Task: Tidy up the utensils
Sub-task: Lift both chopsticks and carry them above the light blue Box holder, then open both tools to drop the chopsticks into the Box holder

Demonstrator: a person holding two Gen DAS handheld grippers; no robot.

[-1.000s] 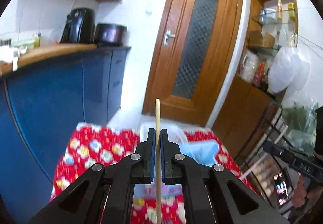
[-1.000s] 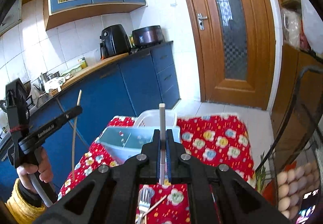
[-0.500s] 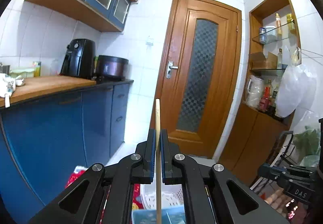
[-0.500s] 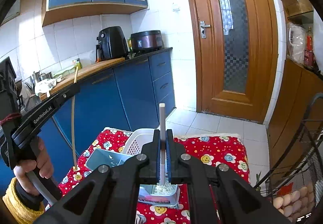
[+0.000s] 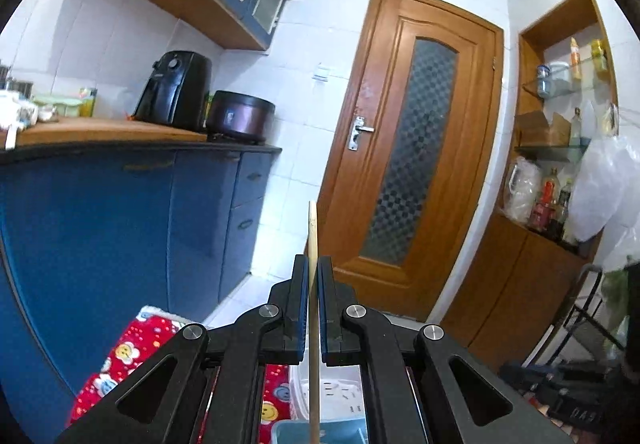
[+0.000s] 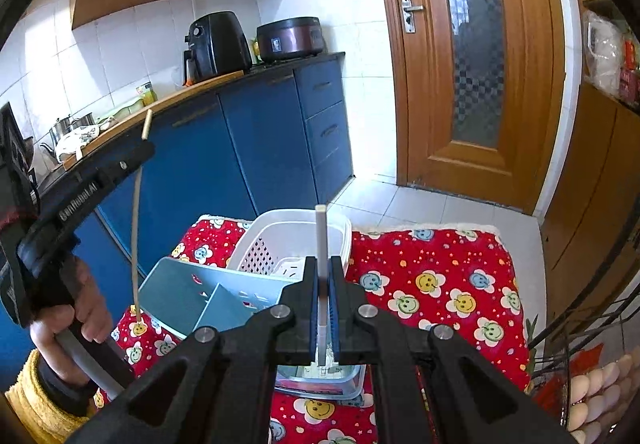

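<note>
My left gripper (image 5: 313, 264) is shut on a thin wooden chopstick (image 5: 312, 228) that stands upright between its pads. In the right wrist view this left gripper (image 6: 146, 147) sits at the left with a hand on its handle, and the chopstick (image 6: 136, 228) hangs down, its lower tip beside the blue organizer (image 6: 188, 296). My right gripper (image 6: 323, 264) is shut on a white stick-like utensil handle (image 6: 321, 228), upright above the white slotted basket (image 6: 296, 228). The handle's lower end is hidden behind the jaws.
A red flowered cloth (image 6: 440, 276) covers the small table. A clear plastic box (image 6: 344, 388) lies under my right gripper. Blue cabinets (image 6: 260, 147) run along the left, and a wooden door (image 6: 472, 63) stands behind. A wire rack with eggs (image 6: 592, 392) is at the right.
The left wrist view has swung upward from the table toward the door and counter. The right gripper has come lower and closer over the baskets. Both grips stay the same.
</note>
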